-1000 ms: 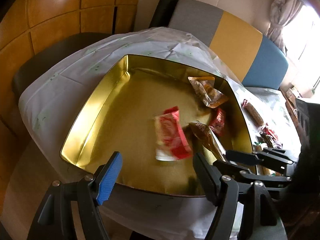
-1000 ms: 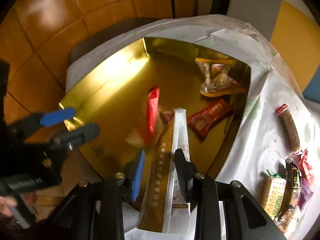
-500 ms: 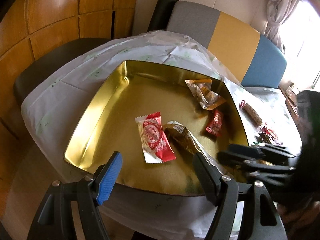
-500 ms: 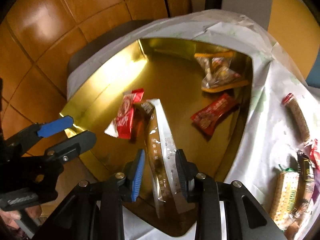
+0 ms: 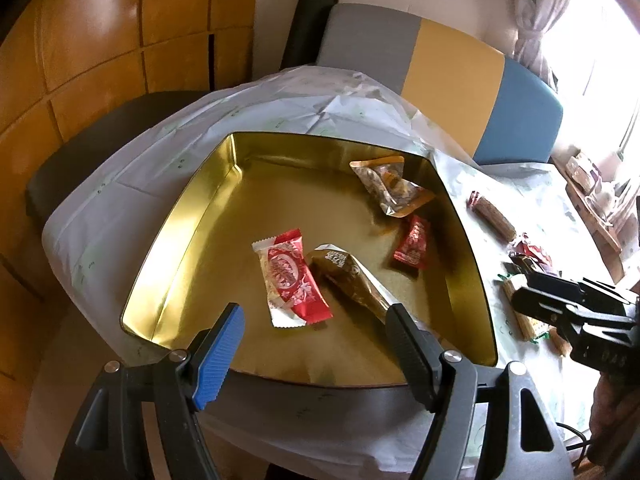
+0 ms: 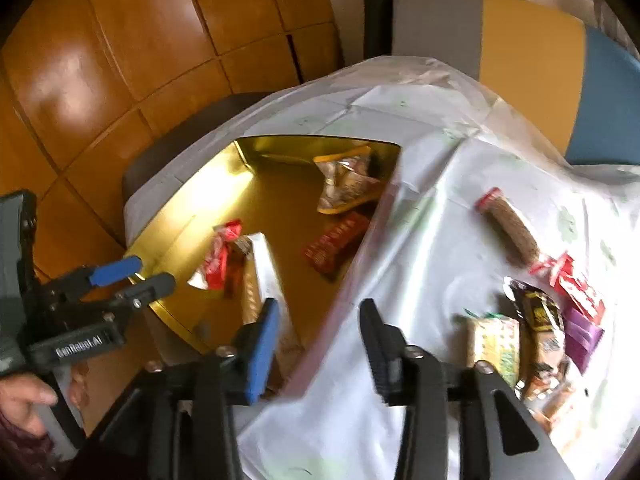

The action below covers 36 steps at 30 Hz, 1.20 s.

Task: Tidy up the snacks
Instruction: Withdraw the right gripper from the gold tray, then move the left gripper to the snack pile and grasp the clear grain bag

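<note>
Four snacks lie in the gold tin [image 5: 192,216]. The left claw [image 5: 316,334] gapes empty over its near edge. The right claw [image 6: 318,334], empty, is opening over the desk [image 6: 424,240].

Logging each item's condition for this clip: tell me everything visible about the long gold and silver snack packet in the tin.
The long gold and silver packet is a slim, shiny foil-like pouch, brownish gold with a silver-white strip along one side and small print near its far end. It appears sealed. It lies flat and diagonal on the floor of the gold tin, beside the red and white wrapper, seemingly touching it. No gripper holds it; the left gripper's black finger hides its near end.
</note>
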Available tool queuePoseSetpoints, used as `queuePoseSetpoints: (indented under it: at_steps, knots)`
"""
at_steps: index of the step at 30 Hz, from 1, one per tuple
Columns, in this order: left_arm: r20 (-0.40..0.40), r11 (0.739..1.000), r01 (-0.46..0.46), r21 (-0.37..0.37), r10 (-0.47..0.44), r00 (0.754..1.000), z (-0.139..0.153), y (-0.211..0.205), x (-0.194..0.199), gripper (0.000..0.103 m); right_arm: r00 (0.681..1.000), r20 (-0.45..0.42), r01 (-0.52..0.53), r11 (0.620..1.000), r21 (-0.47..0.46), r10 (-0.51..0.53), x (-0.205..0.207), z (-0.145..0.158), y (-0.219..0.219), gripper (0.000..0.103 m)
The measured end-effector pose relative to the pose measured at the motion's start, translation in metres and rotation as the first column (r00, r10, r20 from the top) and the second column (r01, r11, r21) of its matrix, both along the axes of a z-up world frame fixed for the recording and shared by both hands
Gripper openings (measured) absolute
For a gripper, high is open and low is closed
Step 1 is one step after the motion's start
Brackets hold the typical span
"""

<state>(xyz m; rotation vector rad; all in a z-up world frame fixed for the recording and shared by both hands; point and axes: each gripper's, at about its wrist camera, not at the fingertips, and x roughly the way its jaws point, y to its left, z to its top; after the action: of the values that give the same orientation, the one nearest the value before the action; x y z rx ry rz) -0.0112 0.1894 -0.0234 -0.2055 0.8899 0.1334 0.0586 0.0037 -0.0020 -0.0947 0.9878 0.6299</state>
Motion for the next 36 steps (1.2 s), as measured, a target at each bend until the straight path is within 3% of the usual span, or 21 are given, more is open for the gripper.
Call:
queuePoseSetpoints:
  at_steps: [3,6,15,19,26,31,36]
  knots:
    - [0.001,1.000,0.013,0.009,-0.013,1.000,0.002,-0.006,0.000,0.074,1.000,0.007,0.017,1.000,-0.025,-0.017,-0.002,-0.003,-0.015,0.051]
    - [0.002,0.999,0.033,0.022,-0.033,0.999,0.004,-0.013,0.001,0.074,0.999,0.017,0.045,0.998,-0.038,-0.044,-0.005,-0.003,-0.033,0.060]
    - [-0.006,0.995,0.092,0.045,-0.092,0.996,0.006,-0.036,0.002,0.074,0.989,0.044,0.147,0.986,-0.084,-0.144,-0.002,0.001,-0.091,0.066]
    - [-0.010,0.991,0.123,0.057,-0.123,0.992,0.007,-0.048,0.003,0.074,0.979,0.062,0.202,0.973,-0.114,-0.196,0.003,0.004,-0.122,0.074]
    - [-0.027,0.983,0.167,0.074,-0.166,0.986,0.006,-0.066,0.007,0.074,0.950,0.079,0.310,0.935,-0.171,-0.301,0.014,0.002,-0.183,0.078]
    - [-0.042,0.977,0.193,0.088,-0.190,0.981,0.005,-0.079,0.011,0.074,0.887,0.063,0.461,0.873,-0.161,-0.457,0.024,-0.013,-0.240,0.079]
    - [-0.058,0.968,0.234,0.088,-0.230,0.972,0.002,-0.094,0.014,0.074,0.762,-0.018,0.635,0.752,-0.175,-0.648,0.036,-0.026,-0.285,0.079]
